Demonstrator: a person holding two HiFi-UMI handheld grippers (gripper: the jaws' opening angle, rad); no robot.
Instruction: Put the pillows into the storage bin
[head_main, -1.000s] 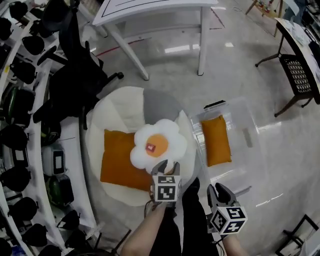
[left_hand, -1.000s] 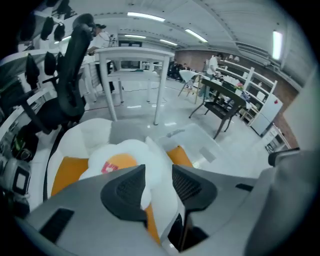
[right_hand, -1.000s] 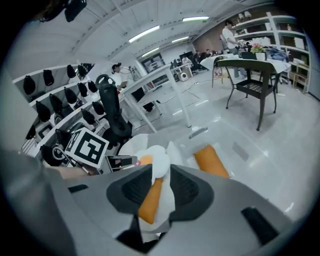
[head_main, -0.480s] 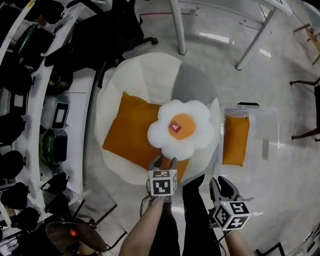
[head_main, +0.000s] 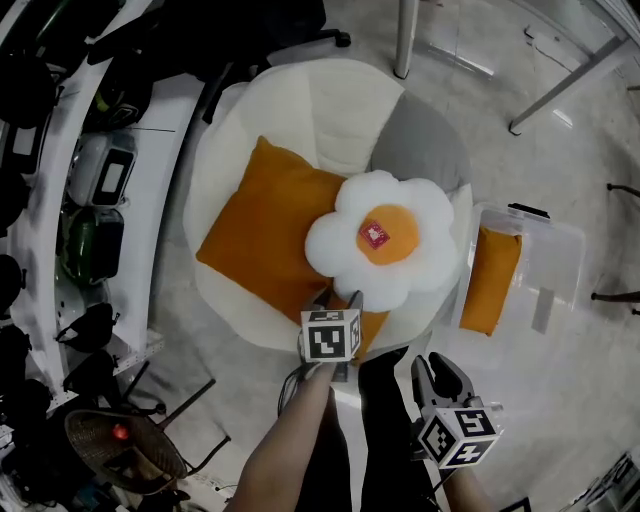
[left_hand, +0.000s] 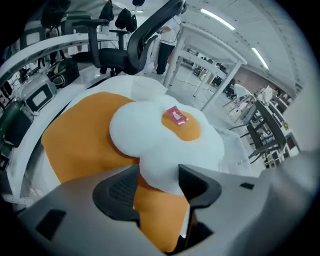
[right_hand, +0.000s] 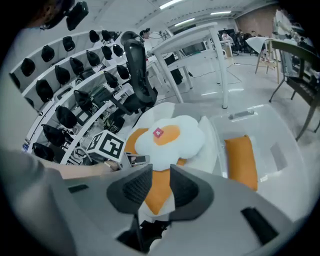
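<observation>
A white flower-shaped pillow (head_main: 385, 240) with an orange centre lies on a large orange pillow (head_main: 265, 225), both on a round white seat (head_main: 330, 100). My left gripper (head_main: 335, 298) is at the flower pillow's near edge. Its jaws are opening, and a white petal (left_hand: 160, 165) sits in the gap between them. A second orange pillow (head_main: 492, 278) lies inside the clear storage bin (head_main: 560, 260) to the right of the seat. My right gripper (head_main: 440, 372) hangs lower right, open and empty, pointing toward the seat (right_hand: 215, 140) and the bin (right_hand: 280, 145).
Shelves with dark headgear and cases (head_main: 95, 190) run down the left. A black office chair (head_main: 200, 40) and white table legs (head_main: 405, 40) stand beyond the seat. The person's legs (head_main: 380, 440) are between the grippers. A round basket-like thing (head_main: 120, 450) sits bottom left.
The head view has swung so the seat and pillows sit higher and more central. The left gripper stays at the flower pillow's near petal. The right gripper has hardly moved.
</observation>
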